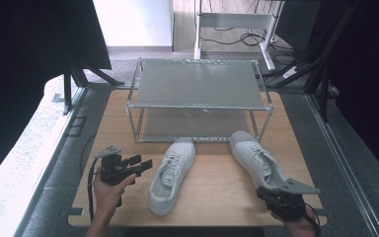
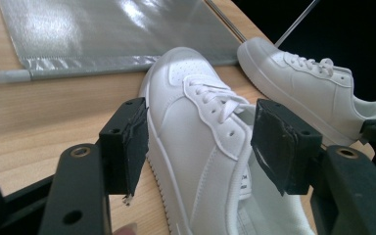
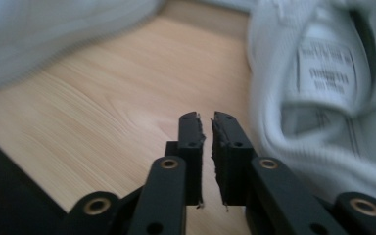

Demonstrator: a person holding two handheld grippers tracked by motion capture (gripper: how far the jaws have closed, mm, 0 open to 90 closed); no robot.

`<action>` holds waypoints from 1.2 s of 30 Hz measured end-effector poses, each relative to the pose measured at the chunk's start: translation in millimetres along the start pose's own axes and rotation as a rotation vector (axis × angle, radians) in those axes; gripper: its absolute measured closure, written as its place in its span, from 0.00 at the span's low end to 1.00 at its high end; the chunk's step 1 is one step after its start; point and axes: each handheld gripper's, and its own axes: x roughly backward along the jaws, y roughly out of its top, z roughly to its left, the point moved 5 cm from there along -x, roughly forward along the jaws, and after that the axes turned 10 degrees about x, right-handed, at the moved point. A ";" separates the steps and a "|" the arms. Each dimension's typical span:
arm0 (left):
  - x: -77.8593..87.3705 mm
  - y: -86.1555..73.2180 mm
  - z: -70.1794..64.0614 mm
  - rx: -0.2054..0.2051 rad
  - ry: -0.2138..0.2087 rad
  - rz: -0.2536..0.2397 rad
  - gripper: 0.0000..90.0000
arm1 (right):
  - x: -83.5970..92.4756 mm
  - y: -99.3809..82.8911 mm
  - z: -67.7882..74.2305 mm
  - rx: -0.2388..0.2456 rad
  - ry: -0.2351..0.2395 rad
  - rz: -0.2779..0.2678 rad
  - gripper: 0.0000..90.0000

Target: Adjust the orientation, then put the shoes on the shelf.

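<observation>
Left hand point(image 1: 109, 193): enters from the bottom edge of the high view, fist wrapped round the handle, forearm angled slightly toward the middle of the tabletop point(image 1: 212, 197).
Left gripper point(image 1: 140, 165): held low and roughly level over the left part of the tabletop, aimed across at the left shoe point(image 1: 172, 174).
Left fingers point(image 2: 126, 144): spread wide, nothing pressed between them; in the left gripper view the left shoe's laced middle sits farther off in the gap, clear of both pads.
Right hand point(image 1: 301, 227): at the bottom right corner of the high view, mostly cut off by the frame edge.
Right gripper point(image 1: 265, 191): low over the near right part of the tabletop, tips close to the heel of the right shoe point(image 1: 256, 158).
Right fingers point(image 3: 192, 142): nearly together with a thin slit between the pads, grasping nothing; in the right gripper view the shoe's heel opening and tongue label lie just to the right of them, blurred.
Left shoe: white sneaker lying flat mid-tabletop, toe toward the rack point(image 1: 197, 106), heel toward the person.
Right shoe: white sneaker to the right of the other, toe near the rack's right front leg, heel angled toward the right gripper.
Rack: two-tier metal frame with grey shelves, standing at the far half of the tabletop.
</observation>
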 end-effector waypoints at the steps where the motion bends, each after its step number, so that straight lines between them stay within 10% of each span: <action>1: 1.0 0.7 -1.5 -0.008 -0.002 -0.002 0.43 | 1.9 4.3 0.1 0.004 0.006 -0.020 0.87; 18: 0.7 13.7 -22.5 -0.087 0.005 0.026 0.43 | 12.0 61.0 -43.4 0.074 -0.075 -0.100 0.62; 36: -7.8 13.4 -35.2 -0.164 0.072 0.123 0.44 | 2.3 48.1 -88.2 0.016 -0.116 0.002 0.49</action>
